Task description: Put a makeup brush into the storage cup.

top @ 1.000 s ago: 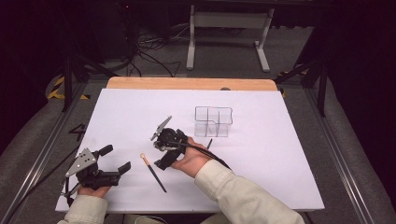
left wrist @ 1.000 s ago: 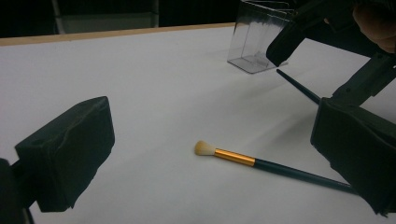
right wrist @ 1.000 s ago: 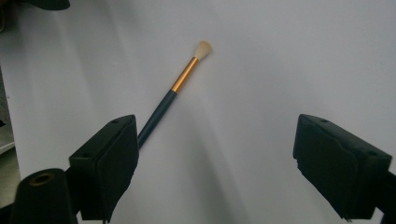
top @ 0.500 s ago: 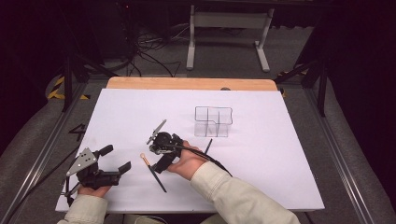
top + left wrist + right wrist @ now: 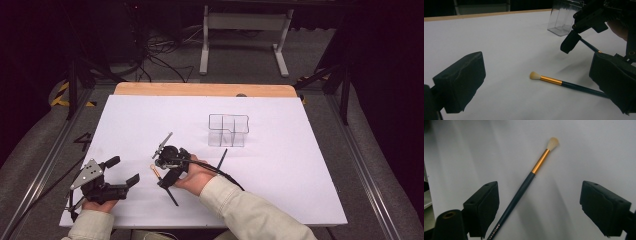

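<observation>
A make-up brush (image 5: 168, 192) with a dark handle, gold ferrule and pale bristles lies flat on the white table (image 5: 300, 165). My right gripper (image 5: 164, 170) hovers low over it, open. In the right gripper view the brush (image 5: 524, 187) runs up between the two jaws, nearer the left one, with the pads apart from it. My left gripper (image 5: 122, 170) rests open near the front left of the table and holds nothing. In the left gripper view the brush (image 5: 564, 83) lies ahead between its wide jaws, with the right gripper (image 5: 584, 42) above it.
A clear plastic organiser (image 5: 228, 131) with several compartments stands past the table's middle. A second dark stick-like brush (image 5: 222, 158) lies in front of it, beside my right hand. A wooden strip (image 5: 200, 89) edges the far side.
My right gripper has moved left and down toward the brush on the table. The left gripper has stayed where it was.
</observation>
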{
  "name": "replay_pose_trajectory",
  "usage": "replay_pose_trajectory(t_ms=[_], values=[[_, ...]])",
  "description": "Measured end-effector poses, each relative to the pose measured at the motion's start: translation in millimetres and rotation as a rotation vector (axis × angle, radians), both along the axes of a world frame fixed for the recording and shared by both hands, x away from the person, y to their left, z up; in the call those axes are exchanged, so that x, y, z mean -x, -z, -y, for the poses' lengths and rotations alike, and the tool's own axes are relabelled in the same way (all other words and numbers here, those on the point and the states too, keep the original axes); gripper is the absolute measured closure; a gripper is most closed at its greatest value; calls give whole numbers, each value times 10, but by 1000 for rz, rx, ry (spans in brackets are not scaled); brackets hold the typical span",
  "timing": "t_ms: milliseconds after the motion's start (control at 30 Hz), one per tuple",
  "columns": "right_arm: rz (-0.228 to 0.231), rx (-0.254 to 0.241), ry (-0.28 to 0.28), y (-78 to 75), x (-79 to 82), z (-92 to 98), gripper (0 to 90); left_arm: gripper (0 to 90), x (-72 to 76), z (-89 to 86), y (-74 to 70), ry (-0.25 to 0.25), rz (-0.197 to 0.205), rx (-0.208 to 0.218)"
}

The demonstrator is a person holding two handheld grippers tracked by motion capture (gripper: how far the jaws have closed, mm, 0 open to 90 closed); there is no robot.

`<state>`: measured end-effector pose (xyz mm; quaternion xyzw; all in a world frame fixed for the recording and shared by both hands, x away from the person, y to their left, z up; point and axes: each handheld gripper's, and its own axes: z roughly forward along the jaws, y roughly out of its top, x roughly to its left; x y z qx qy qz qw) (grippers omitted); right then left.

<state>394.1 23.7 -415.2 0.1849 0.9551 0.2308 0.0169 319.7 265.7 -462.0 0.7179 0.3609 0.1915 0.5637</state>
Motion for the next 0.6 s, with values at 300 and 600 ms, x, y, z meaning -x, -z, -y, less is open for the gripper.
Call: replay_pose_trajectory(t_ms=[300,600], values=[[5,26,5,68,34,-76,201,13,-3,5,5,-5,-4,3],[17,60,13,108,48,-121,254,14,-9,2,7,-4,-5,0]])
